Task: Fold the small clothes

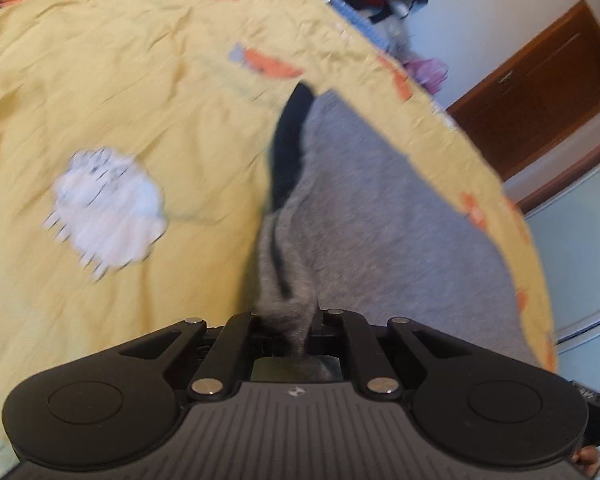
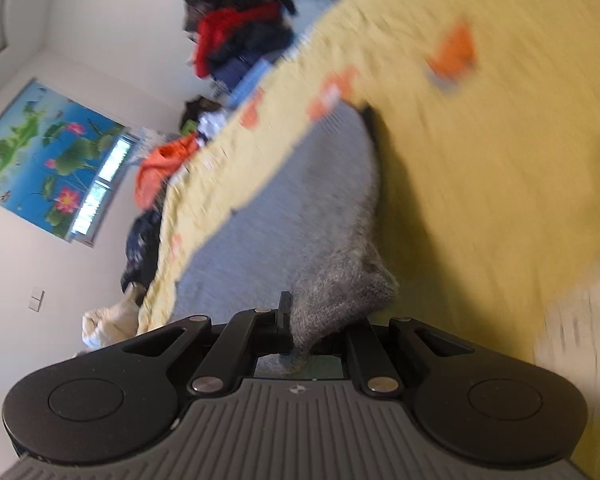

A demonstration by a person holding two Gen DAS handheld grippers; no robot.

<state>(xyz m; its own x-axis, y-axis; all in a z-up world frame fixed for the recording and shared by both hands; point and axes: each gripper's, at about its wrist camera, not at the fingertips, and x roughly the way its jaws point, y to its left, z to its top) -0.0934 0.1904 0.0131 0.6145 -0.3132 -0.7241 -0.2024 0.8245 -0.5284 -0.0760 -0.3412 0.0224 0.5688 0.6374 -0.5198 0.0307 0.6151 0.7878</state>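
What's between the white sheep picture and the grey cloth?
Just bare yellow bedsheet lies between the white sheep print and the grey cloth, seen in the left wrist view.

Your left claw (image 1: 286, 330) is matt black plastic with small shiny metal pins at its joints, on a ribbed grey body; your right claw (image 2: 300, 338) looks the same. Each pinches a corner of the grey garment (image 1: 364, 216), a soft, fuzzy knitted cloth with a black trim. Under it lies the yellow bed cover (image 1: 140, 92), thin, matt, finely creased cotton-like fabric with printed patches. Beyond the bed, the brown cabinet (image 1: 540, 96) looks like smooth varnished wood
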